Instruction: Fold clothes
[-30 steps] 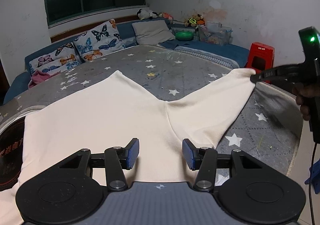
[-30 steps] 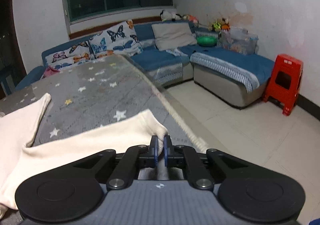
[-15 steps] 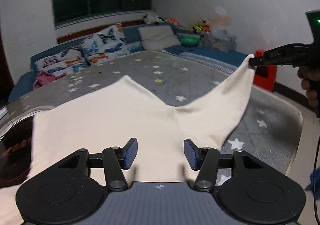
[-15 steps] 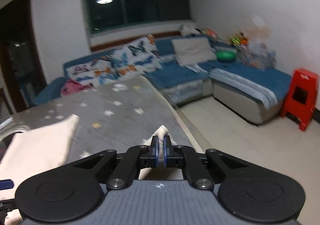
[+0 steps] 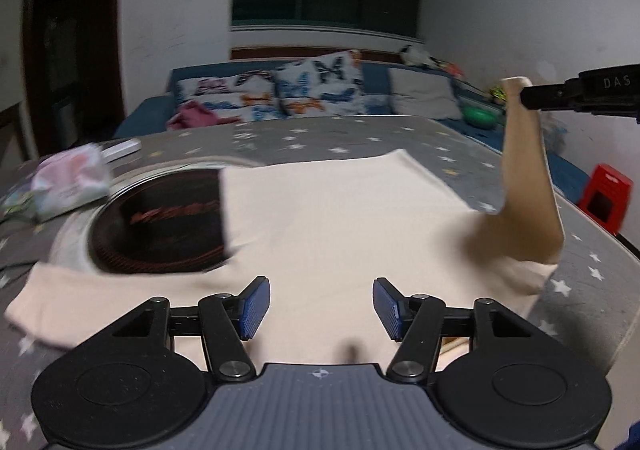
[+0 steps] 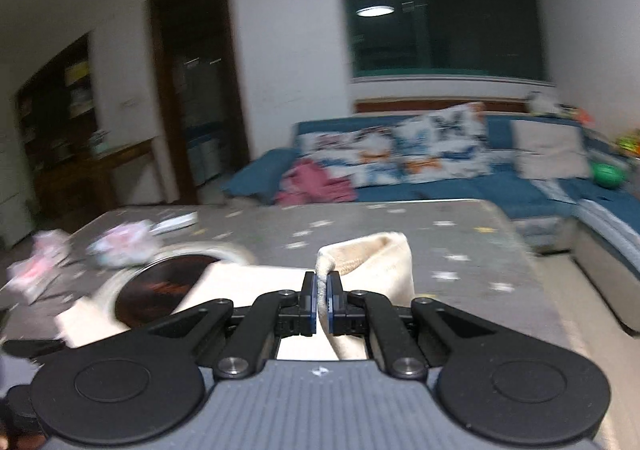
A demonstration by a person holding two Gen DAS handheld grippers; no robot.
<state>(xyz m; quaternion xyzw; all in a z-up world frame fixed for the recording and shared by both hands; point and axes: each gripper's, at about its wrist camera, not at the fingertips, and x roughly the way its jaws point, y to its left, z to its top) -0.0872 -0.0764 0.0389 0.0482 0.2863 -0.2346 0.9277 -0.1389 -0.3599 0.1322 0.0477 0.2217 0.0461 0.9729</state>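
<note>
Cream trousers [image 5: 344, 217] lie spread on the grey star-patterned table [image 5: 592, 270]. One leg [image 5: 528, 185] is lifted off the table at the right, its cuff [image 6: 368, 254] pinched in my shut right gripper [image 6: 321, 300], whose black fingers [image 5: 580, 93] reach in from the right edge. My left gripper [image 5: 320, 308] hovers just above the waist end of the trousers. Its jaws are opening and its blue pads [image 5: 252, 306] press on nothing.
A dark round plate [image 5: 160, 226] is set in the table, partly under the trousers. Small folded clothes [image 5: 68, 181] lie at the table's far left. A blue sofa with butterfly cushions [image 5: 312, 93] runs behind, and a red stool [image 5: 608, 197] stands on the floor right.
The right gripper has carried the leg cuff up and leftward over the table. The left gripper has swung left along the waist end, its jaws a little wider.
</note>
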